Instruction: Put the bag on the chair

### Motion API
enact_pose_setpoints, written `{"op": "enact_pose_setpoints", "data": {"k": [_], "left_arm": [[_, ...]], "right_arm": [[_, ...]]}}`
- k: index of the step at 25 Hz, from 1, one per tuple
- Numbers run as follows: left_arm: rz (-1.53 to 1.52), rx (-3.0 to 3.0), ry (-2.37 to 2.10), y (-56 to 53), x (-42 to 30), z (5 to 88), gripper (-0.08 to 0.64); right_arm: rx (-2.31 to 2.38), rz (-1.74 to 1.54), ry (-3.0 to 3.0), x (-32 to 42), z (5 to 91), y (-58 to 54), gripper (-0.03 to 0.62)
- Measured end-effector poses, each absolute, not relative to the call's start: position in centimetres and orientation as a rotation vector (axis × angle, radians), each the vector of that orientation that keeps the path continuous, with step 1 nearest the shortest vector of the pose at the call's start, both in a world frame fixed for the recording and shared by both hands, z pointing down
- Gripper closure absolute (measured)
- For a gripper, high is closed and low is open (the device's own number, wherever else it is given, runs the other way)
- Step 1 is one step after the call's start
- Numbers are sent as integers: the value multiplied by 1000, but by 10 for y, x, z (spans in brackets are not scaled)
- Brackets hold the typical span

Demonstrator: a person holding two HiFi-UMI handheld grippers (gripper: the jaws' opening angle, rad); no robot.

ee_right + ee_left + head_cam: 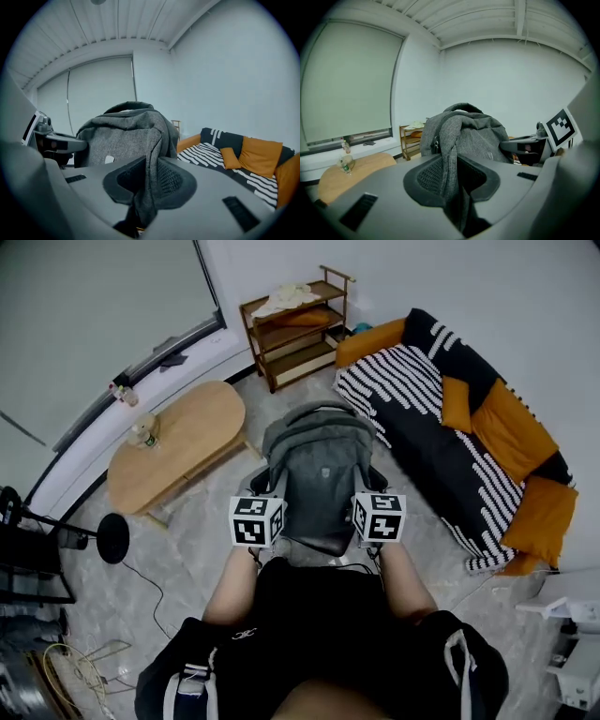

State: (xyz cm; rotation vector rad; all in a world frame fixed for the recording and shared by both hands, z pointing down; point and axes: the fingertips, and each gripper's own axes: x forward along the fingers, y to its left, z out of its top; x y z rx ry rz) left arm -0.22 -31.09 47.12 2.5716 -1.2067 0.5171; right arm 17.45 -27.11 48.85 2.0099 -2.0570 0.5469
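Note:
A grey backpack [314, 470] hangs upright in front of me, held from both sides. My left gripper [270, 491] is shut on a fold of grey strap fabric at the bag's left side; in the left gripper view the cloth [452, 154] runs down between the pads of that gripper [457, 174]. My right gripper [362, 493] is shut on the matching fabric at the right side, and the cloth [152, 164] is pinched between the jaws of that gripper [152, 182]. The bag's body [117, 138] rises just beyond the jaws. Dark parts show beside the bag, but I cannot make out a chair.
An oval wooden table [187, 446] with a bottle [142, 432] stands to the left. A wooden shelf [300, 320] is against the far wall. A striped sofa [422, 418] with orange cushions [511, 432] fills the right. A black round stand base [113, 538] and cables [84, 662] lie on the floor.

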Motion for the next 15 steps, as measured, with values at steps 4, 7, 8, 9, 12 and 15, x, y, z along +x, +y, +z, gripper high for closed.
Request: {"op": "enact_pose_setpoints", "data": {"k": [4, 7, 8, 9, 12, 15], "left_arm": [[561, 2631, -1056, -355, 3, 475, 469], [599, 2684, -938, -377, 11, 483, 471], [607, 2702, -899, -383, 13, 485, 471], [615, 2717, -861, -389, 14, 488, 469], [654, 2749, -756, -405, 18, 497, 469], [703, 2780, -652, -410, 25, 509, 469]], "right_arm": [[2119, 611, -1946, 174, 493, -293, 514], [2209, 648, -1852, 175, 501, -300, 514], [2237, 656, -1820, 175, 504, -301, 515], [2262, 666, -1789, 173, 506, -302, 514], [2322, 707, -1700, 168, 517, -304, 514], [2379, 758, -1611, 168, 529, -297, 514]]}}
